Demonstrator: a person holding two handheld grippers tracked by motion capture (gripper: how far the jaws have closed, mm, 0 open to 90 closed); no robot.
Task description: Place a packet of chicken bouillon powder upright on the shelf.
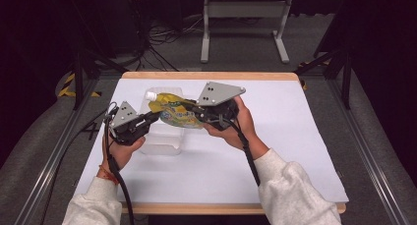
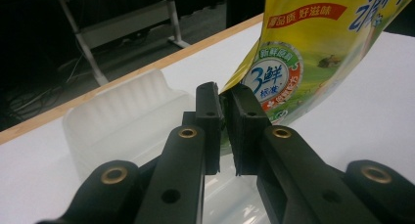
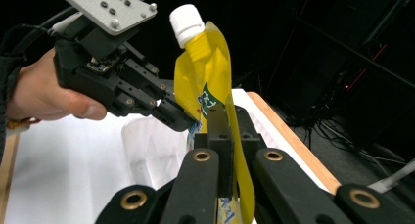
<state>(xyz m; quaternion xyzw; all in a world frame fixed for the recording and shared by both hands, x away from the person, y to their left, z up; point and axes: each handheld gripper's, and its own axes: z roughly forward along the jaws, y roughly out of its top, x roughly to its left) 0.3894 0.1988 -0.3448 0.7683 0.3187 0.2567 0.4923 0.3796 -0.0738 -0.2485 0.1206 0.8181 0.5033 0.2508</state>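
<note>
A yellow spouted pouch (image 1: 174, 110) with a white cap (image 1: 150, 94) hangs in the air above a clear plastic tub (image 1: 164, 136). My left gripper (image 1: 155, 116) is shut on the pouch's lower left edge; in the left gripper view its jaws pinch the pouch (image 2: 313, 53) at its corner, the gripper (image 2: 226, 99) just over the tub (image 2: 122, 111). My right gripper (image 1: 193, 108) is shut on the pouch's right side. In the right gripper view the pouch (image 3: 205, 87) stands upright between the right gripper (image 3: 227, 119) jaws, cap (image 3: 187, 23) on top, with the left gripper (image 3: 188, 125) clamped on its edge.
The white table top (image 1: 275, 136) has a wooden rim. The clear tub (image 3: 151, 155) sits left of centre below the pouch. A metal stand (image 1: 243, 18) and cables lie on the floor beyond the far edge. A cable trails from each gripper toward the person.
</note>
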